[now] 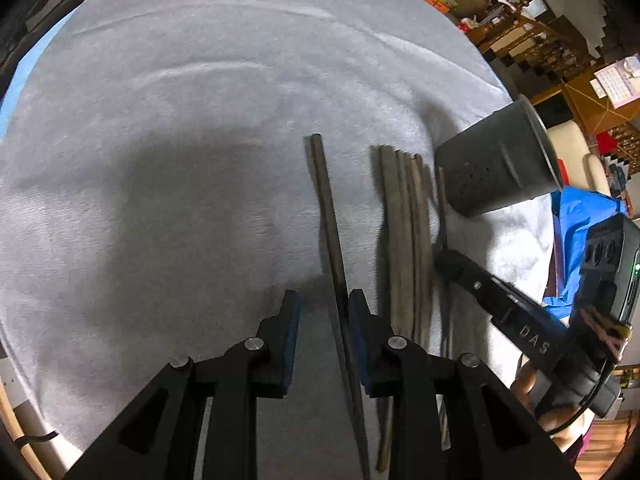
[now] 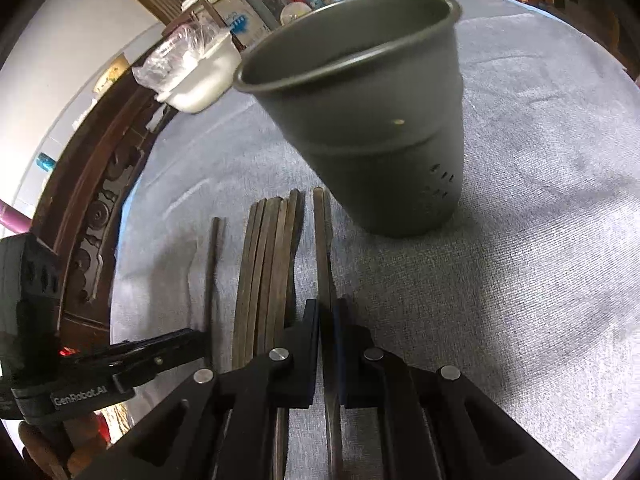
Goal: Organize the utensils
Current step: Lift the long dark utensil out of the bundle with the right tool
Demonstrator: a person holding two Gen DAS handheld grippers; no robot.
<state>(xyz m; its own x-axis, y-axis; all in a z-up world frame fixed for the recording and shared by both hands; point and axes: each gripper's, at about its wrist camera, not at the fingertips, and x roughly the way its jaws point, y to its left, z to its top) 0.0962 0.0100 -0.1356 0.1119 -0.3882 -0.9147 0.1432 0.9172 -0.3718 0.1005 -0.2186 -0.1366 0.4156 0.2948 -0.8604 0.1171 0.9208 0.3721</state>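
Observation:
Dark wooden chopsticks lie on a grey cloth. In the left wrist view one chopstick [image 1: 326,216] runs between the jaws of my left gripper [image 1: 325,308], against the right pad, with a gap to the left pad; the gripper is open. A bundle of several chopsticks [image 1: 404,240] lies just to its right. In the right wrist view my right gripper [image 2: 328,312] is shut on another chopstick [image 2: 322,232], which lies beside the bundle [image 2: 268,260]. A dark grey perforated cup [image 2: 360,120] stands upright just beyond that chopstick's far end. The cup [image 1: 496,168] also shows in the left wrist view.
The grey cloth [image 1: 160,120] covers a round table with a carved dark wood edge [image 2: 100,208]. A white bowl with clear plastic [image 2: 196,80] sits at the table's far edge. Blue fabric [image 1: 576,232] lies off the cloth near the right gripper's body.

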